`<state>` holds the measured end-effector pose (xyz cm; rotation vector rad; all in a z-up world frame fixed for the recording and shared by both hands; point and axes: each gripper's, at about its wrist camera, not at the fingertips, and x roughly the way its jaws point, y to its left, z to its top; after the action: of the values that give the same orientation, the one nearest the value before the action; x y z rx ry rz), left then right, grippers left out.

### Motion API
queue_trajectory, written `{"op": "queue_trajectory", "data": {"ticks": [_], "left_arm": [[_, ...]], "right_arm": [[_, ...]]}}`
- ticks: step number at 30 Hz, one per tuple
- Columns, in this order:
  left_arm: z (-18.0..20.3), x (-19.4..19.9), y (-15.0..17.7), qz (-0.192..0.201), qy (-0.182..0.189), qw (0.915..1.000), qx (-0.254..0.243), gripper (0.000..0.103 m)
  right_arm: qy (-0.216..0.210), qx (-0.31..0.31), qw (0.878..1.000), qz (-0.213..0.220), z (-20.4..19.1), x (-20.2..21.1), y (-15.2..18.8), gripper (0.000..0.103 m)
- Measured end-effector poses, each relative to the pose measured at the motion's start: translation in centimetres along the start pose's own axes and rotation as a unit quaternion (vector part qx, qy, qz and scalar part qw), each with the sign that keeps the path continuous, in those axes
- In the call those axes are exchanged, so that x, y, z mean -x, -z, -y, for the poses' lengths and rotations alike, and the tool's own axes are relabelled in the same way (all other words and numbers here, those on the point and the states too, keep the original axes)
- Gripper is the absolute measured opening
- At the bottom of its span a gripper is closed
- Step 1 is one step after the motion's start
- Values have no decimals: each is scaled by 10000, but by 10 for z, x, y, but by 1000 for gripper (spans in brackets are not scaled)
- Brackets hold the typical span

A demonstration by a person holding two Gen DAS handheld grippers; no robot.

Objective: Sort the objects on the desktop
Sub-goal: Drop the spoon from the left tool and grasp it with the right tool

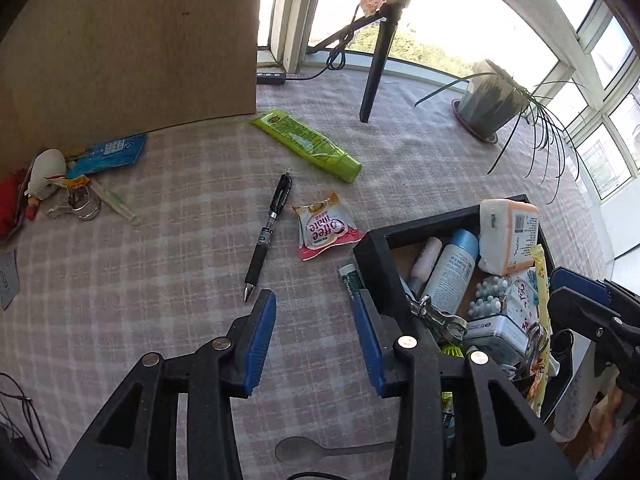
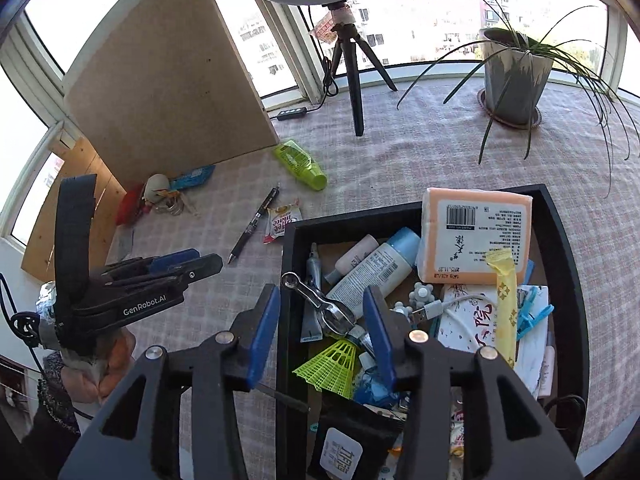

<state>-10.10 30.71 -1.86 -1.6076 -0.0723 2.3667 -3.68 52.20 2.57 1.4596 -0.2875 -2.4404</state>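
Both claws, left (image 1: 314,340) and right (image 2: 320,332), apart; beyond, "Coffee mate" sachet (image 1: 326,226) beside black pen (image 1: 269,236).

One black pen (image 1: 269,235), one green tube (image 1: 307,144), one coffee sachet (image 1: 326,227), one black tray (image 2: 558,236), one potted plant (image 2: 514,76).
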Motion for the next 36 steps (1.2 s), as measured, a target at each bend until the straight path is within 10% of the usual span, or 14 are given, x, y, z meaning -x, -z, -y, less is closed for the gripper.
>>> {"op": "queue_trajectory", "data": {"ticks": [15, 36], "left_arm": [[-66, -44, -16, -384, 23, 9990, 214, 37], [-110, -20, 16, -399, -427, 9978, 327, 37]], "right_arm": [[-330, 573, 9935, -927, -62, -111, -54, 52], [-376, 2762, 9396, -1987, -144, -151, 119, 48]]}}
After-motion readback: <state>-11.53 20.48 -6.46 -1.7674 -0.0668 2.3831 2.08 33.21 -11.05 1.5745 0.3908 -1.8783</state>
